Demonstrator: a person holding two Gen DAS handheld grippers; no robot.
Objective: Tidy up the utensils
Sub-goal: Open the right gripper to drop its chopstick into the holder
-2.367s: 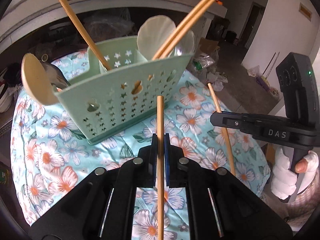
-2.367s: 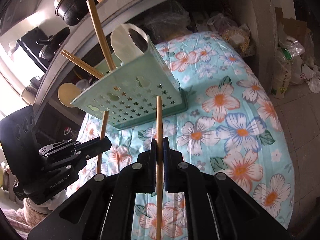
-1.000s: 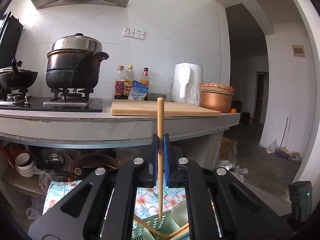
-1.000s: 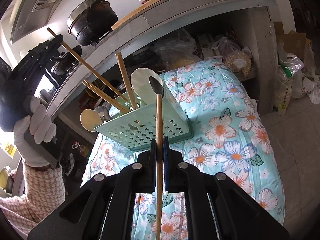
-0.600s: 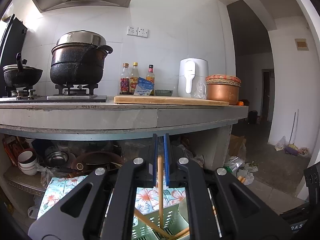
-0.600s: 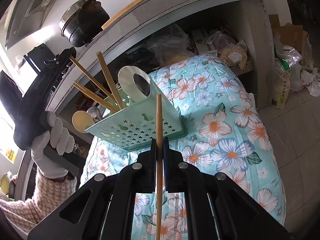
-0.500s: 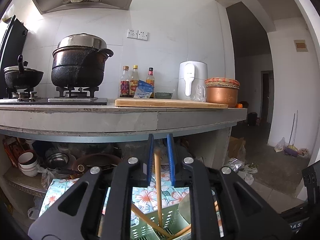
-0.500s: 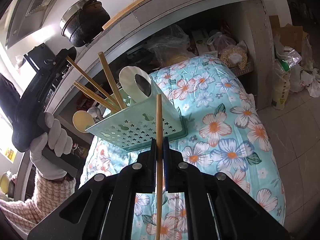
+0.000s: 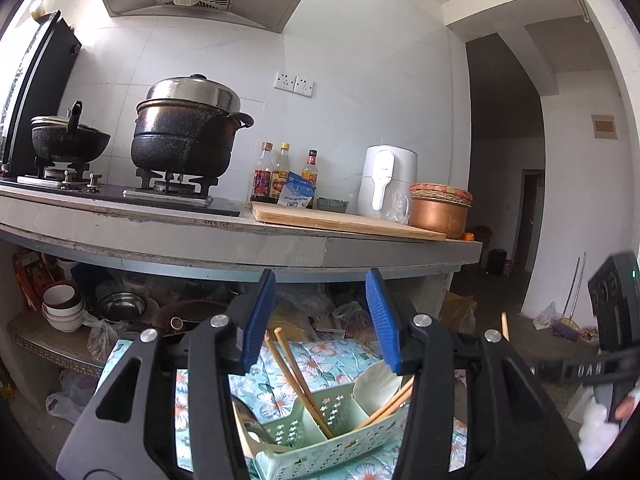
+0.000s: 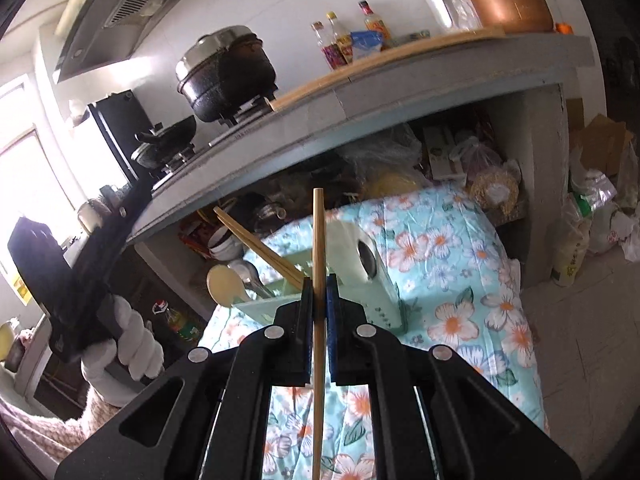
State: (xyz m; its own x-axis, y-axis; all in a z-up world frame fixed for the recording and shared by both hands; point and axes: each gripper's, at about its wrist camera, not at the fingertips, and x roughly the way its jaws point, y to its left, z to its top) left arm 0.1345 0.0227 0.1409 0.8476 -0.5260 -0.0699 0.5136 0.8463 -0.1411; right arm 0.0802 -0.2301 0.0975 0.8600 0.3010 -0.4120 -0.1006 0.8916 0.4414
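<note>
Right wrist view: right gripper (image 10: pixel 319 280) clamped on an upright chopstick (image 10: pixel 318 264), above the green utensil basket (image 10: pixel 376 300) on the flowered cloth (image 10: pixel 452 264). Left wrist view: left gripper (image 9: pixel 320 320) opening, nothing between the jaws, basket below holding chopsticks (image 9: pixel 296 376) and spoon (image 9: pixel 376 384).

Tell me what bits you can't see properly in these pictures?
- Mint-green plastic utensil caddy: left wrist view, its sides hidden behind the left gripper, whose jaws are opening.
- Wooden chopstick in right gripper: right wrist view, lower end cut off by bottom edge.
- Bottle labels: too small.
</note>
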